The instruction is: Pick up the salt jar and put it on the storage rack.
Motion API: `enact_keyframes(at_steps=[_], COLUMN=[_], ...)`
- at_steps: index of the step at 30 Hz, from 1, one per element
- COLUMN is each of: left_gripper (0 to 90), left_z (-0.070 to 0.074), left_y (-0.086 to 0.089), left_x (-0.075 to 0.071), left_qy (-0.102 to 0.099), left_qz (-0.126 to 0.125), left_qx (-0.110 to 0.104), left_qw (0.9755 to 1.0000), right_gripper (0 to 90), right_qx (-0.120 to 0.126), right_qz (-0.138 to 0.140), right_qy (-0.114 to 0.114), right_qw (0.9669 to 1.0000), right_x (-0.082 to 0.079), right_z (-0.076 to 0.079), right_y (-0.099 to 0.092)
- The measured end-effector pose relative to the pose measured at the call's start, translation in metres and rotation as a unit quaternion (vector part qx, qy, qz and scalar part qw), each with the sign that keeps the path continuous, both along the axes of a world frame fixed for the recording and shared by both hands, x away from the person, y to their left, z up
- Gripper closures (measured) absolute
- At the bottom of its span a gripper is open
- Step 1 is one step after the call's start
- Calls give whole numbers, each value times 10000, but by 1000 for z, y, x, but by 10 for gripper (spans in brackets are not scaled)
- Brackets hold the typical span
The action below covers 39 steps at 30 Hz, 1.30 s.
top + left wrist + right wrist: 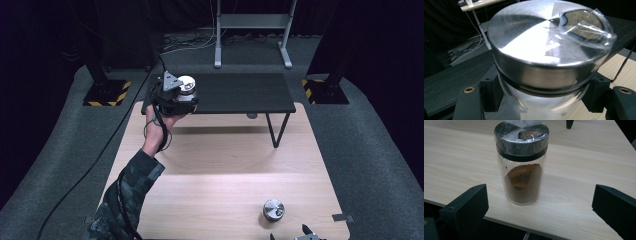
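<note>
Left tongs [186,95] clamped on a steel-capped jar [185,88], up over the black shelf's [240,95] near left corner. Right tongs [539,207] spread wide, aimed at the spice jar [522,162] standing on the worktop [579,170].

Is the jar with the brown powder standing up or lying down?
Standing up. The spice jar rests on its base on the wooden table, its metal lid on top, apart from the right gripper.

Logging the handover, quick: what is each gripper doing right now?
Left gripper: closed on a metal-lidded jar, held by the black shelf.
Right gripper: open, holding nothing; the spice jar stands ahead.
</note>
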<state>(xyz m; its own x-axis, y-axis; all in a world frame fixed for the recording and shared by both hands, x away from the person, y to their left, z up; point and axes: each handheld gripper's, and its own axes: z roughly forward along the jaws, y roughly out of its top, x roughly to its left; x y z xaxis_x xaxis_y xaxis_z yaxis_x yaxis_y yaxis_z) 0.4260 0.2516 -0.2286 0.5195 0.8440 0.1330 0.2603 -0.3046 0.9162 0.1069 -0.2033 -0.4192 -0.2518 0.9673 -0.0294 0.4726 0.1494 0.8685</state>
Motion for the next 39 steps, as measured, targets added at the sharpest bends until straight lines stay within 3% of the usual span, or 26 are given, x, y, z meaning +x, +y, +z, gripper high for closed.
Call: enact_keyframes(at_steps=[24, 27, 28, 39], left_gripper=[311, 310, 311, 310], left_z=[0, -3, -4, -9], left_y=[-34, -32, -28, -26], left_x=[46, 50, 53, 54], left_qy=[511, 573, 656, 571], left_qz=[-89, -81, -87, -116], left_qx=[-64, -165, -297, -356], left_qw=[9986, 9982, 9974, 9977], right_gripper=[0, 0, 0, 0], right_qx=[22, 26, 28, 24], right_qz=[-37, -41, -41, -16], right_qy=[-12, -17, -20, -18], right_qw=[10000, 10000, 10000, 10000], right_x=[-1, -1, -1, -1], right_z=[0, 0, 0, 0], right_y=[-2, -3, -3, -1])
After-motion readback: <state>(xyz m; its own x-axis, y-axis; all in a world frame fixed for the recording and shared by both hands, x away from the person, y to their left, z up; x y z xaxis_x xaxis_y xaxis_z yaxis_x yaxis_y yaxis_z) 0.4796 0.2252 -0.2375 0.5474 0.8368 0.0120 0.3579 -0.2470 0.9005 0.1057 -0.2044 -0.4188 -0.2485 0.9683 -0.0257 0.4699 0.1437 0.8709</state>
